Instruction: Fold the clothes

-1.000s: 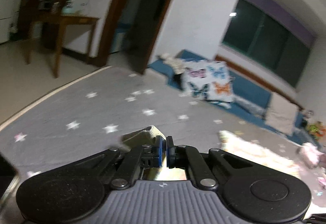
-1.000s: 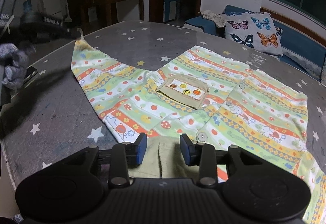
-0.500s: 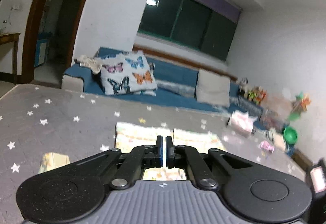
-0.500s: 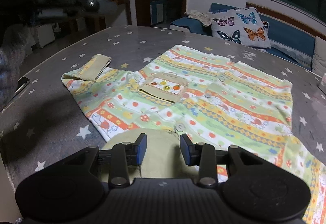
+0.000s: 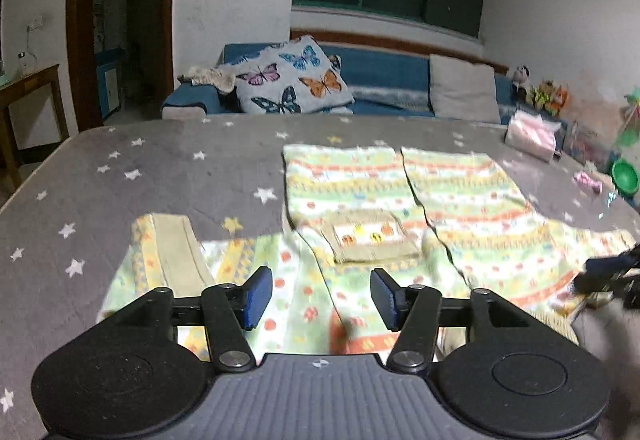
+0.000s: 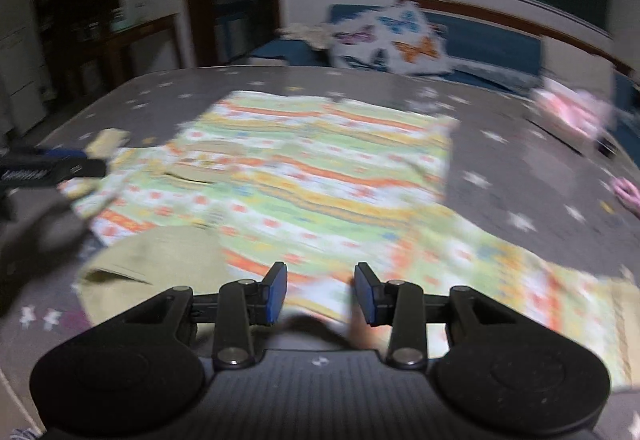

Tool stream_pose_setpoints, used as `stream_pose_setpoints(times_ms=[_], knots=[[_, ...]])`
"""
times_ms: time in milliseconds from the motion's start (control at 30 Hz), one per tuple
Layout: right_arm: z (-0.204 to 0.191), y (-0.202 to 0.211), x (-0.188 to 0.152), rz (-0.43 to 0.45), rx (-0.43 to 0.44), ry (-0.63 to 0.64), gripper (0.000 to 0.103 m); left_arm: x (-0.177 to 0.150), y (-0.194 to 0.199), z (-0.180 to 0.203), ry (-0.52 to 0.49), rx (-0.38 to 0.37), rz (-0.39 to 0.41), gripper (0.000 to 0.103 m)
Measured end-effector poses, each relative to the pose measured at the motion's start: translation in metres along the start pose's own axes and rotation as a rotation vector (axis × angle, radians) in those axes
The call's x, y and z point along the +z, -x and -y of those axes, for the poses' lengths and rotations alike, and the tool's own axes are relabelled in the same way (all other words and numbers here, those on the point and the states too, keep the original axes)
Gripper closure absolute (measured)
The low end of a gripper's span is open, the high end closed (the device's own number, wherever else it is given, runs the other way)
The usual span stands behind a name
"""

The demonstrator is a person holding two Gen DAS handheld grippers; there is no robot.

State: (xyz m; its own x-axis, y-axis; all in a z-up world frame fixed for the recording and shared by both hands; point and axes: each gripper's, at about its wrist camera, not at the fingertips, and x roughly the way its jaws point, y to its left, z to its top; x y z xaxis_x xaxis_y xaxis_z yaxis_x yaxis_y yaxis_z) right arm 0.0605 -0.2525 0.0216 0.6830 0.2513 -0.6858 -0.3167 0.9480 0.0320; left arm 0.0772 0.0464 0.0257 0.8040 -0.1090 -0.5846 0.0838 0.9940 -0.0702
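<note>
A: So, both empty. Left gripper (image 5: pixel 321 295) jaws wide apart, nothing between them. Right gripper (image 6: pixel 321 292) also well open, nothing held.

B: Where's the garment?

A: Patterned shirt (image 5: pixel 404 208) lies front-up on the grey star-print tabletop (image 5: pixel 160 168). Body spread flat, front opening running 12 to 6 in the left view, chest pocket (image 5: pixel 374 238) just left of it. Left sleeve (image 5: pixel 168 260) is at 9 o'clock of the left gripper, its tan cuff turned up and lying on the sleeve.

B: Right side?

A: Right sleeve (image 6: pixel 520 280) stretches out toward 3 o'clock of the right gripper, not folded as far as I can tell. Frame is motion-blurred, so details are soft. Tan collar (image 6: pixel 160 256) sits at 9 o'clock of the right gripper, near the front edge.

B: Step?

A: I'd judge between grasps, early in the fold. Sleeves not yet brought over the body, no side folds in.

B: Next move?

A: Probably a pinch on each side, at sleeve or shoulder, then carry inward across the body. Needs each gripper low enough to catch just the top layer at the edge, not bunch the body. Keep the button line straight or the fold goes skewed.

B: Clutter?

A: Pink bundle (image 5: pixel 530 136) at 2 o'clock, well apart. Not in the way.
</note>
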Motion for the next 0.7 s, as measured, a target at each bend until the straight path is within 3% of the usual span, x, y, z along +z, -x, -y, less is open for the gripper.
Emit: stream_pose_setpoints(times_ms=[500,700], knots=[[0.141,0.049,-0.048,0.047,-0.39,-0.293,0.065,0.003,-0.001,0.033,-0.053,-0.039,0.018,0.0],[0.169,0.044,-0.057,0.045,-0.462,-0.35,0.065,0.005,-0.001,0.037,-0.061,-0.037,0.016,0.0]])
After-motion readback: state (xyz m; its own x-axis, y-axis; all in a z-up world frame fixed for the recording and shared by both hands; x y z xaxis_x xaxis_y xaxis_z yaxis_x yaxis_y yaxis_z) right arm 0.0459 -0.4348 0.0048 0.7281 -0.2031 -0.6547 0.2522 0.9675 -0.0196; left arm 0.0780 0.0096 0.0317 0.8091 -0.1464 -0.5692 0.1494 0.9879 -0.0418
